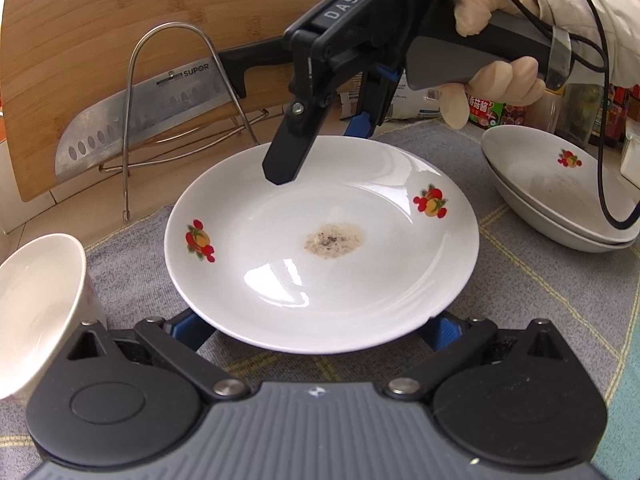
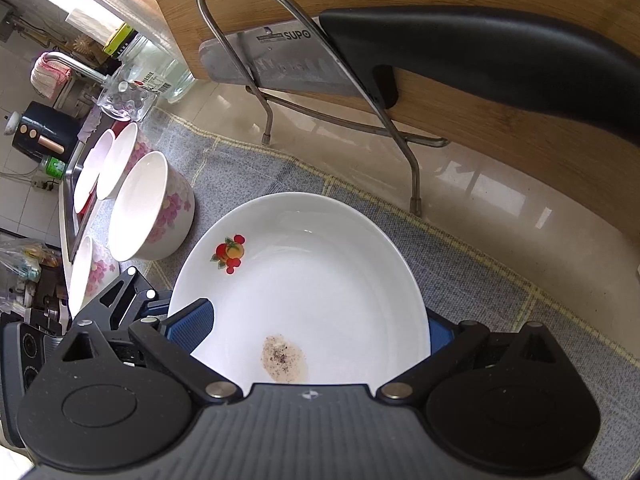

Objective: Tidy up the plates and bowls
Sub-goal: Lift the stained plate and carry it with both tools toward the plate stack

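Note:
A white plate (image 1: 320, 240) with fruit decals and a brown stain at its centre lies on the grey mat (image 1: 520, 280). My left gripper (image 1: 316, 328) is open, and its blue fingertips (image 1: 188, 328) are spread wide and tucked beneath the plate's near rim. My right gripper (image 1: 320, 148) is held by a gloved hand (image 1: 500, 80) and straddles the far rim, open. One of its fingers hovers above the plate and the other sits behind the rim. In the right wrist view the plate (image 2: 320, 280) fills the gap of the right gripper (image 2: 316, 332).
A stack of matching plates (image 1: 560, 200) sits to the right, and a white bowl (image 1: 36, 304) stands close on the left. Several flowered bowls (image 2: 152, 208) line the mat's edge. Behind are a wire rack (image 1: 168, 80) holding a cleaver (image 1: 140, 112), a cutting board (image 1: 120, 8) and sauce bottles (image 1: 496, 112).

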The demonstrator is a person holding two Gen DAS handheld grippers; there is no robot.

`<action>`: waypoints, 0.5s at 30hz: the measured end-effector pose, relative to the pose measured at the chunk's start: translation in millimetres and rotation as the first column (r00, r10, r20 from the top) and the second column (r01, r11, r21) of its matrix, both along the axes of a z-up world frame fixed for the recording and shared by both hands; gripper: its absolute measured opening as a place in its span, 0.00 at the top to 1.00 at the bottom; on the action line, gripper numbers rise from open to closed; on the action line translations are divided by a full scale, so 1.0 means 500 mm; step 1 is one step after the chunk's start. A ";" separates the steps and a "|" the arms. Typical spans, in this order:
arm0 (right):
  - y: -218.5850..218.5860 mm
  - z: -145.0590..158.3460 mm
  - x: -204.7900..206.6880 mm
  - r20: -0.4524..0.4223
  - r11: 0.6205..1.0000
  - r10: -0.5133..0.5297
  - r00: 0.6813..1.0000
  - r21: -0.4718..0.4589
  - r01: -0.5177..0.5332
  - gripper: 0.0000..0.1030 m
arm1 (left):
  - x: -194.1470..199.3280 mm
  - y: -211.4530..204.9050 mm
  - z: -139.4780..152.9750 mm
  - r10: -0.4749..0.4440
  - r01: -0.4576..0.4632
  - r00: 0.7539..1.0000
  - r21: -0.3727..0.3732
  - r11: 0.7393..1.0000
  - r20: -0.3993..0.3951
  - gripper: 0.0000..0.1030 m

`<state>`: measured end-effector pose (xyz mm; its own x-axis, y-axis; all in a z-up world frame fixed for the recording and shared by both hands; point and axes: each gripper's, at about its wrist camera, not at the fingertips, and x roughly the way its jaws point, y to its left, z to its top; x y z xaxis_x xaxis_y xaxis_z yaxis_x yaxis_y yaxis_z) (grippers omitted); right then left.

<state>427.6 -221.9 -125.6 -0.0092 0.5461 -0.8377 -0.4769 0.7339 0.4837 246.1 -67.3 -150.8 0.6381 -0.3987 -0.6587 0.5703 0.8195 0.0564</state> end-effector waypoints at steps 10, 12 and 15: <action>-0.003 0.025 -0.049 0.013 1.000 -0.016 1.000 0.008 0.016 0.00 | -0.040 0.004 0.021 -0.021 0.021 1.000 -0.002 1.000 -0.022 0.01; -0.003 0.030 -0.062 0.017 1.000 -0.022 1.000 0.005 0.022 0.00 | -0.051 0.006 0.026 -0.025 0.025 0.999 -0.010 1.000 -0.029 0.01; -0.004 0.040 -0.083 0.022 1.000 -0.022 1.000 0.002 0.022 0.00 | -0.069 0.009 0.035 -0.033 0.033 0.999 -0.008 0.999 -0.026 0.01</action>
<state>386.2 -223.7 -105.7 0.0217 0.5473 -0.8366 -0.4709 0.7438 0.4743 211.7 -62.7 -133.1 0.6071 -0.4244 -0.6717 0.5985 0.8004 0.0352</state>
